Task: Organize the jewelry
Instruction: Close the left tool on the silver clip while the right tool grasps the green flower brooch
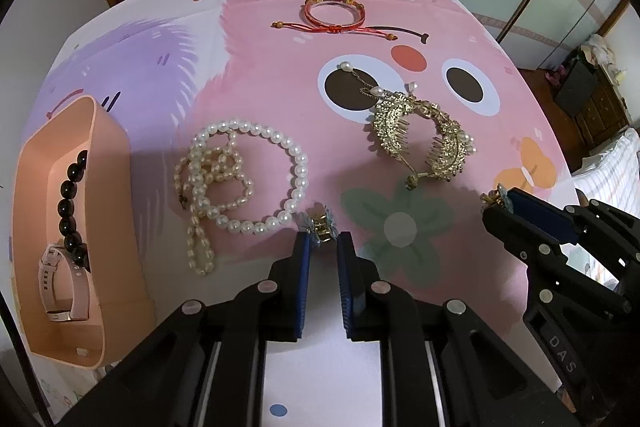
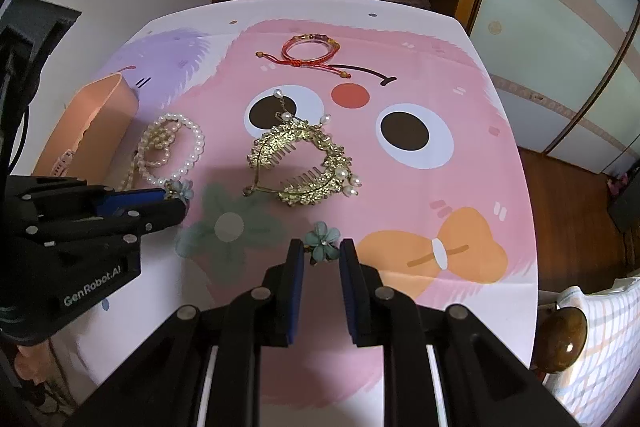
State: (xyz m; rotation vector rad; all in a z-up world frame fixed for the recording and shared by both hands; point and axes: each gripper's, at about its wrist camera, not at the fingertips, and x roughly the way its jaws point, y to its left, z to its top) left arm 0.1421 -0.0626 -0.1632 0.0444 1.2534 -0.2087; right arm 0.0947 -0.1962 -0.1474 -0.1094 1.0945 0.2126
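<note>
My left gripper (image 1: 323,239) is shut on a small teal flower hair clip (image 1: 320,226) with a gold clasp, beside the pearl necklace (image 1: 240,179). In the right wrist view that same gripper (image 2: 176,199) comes in from the left with its clip (image 2: 181,188). My right gripper (image 2: 322,249) is shut on a second teal flower clip (image 2: 322,239), in front of the gold hair comb set (image 2: 304,163). A red cord bracelet (image 1: 334,13) lies at the far side. The pink box (image 1: 116,155) at the left holds a black bead bracelet (image 1: 72,203) and a pink watch (image 1: 60,279).
All of this lies on a cartoon-print mat (image 2: 460,195) that covers the table. The table's right edge drops to a wooden floor (image 2: 572,195). A striped bed cover (image 2: 592,331) is at the near right. A wooden door and a shelf stand behind the table.
</note>
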